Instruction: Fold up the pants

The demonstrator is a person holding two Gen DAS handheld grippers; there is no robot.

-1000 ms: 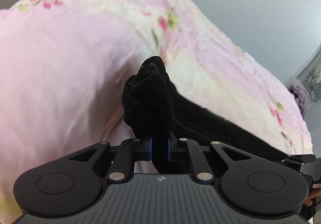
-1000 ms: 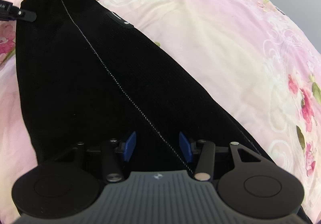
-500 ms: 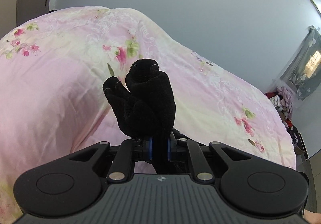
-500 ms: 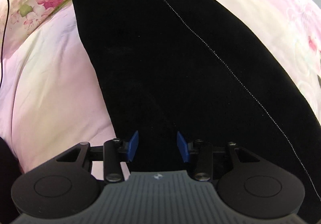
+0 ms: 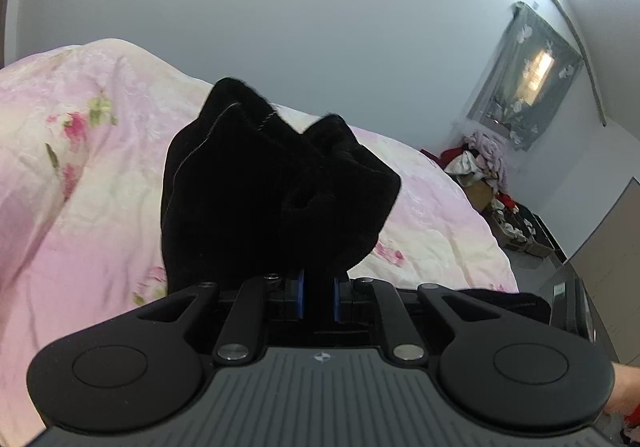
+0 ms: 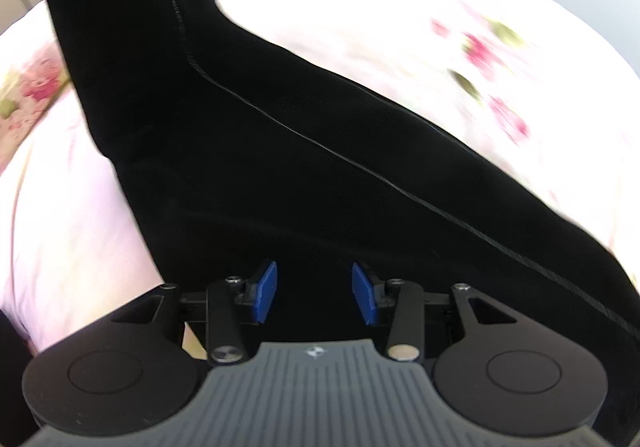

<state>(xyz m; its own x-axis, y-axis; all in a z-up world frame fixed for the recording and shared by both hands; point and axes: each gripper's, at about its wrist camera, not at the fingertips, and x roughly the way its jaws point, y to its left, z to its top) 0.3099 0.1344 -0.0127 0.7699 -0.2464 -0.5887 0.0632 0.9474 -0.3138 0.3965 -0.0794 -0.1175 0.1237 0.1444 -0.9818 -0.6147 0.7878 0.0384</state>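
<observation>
Black pants bunch clamped in left gripper fingers; right gripper fingers parted above them

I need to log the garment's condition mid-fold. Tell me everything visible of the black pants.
The black pants are a soft, finely ribbed knit with a thin pale seam line running along their length. One end is bunched into a wad pinched in the shut jaws of the left gripper. In the right wrist view the cloth stretches in a broad band over the pink floral quilt, passing between the blue pads of the right gripper; whether they press on it cannot be told.
</observation>
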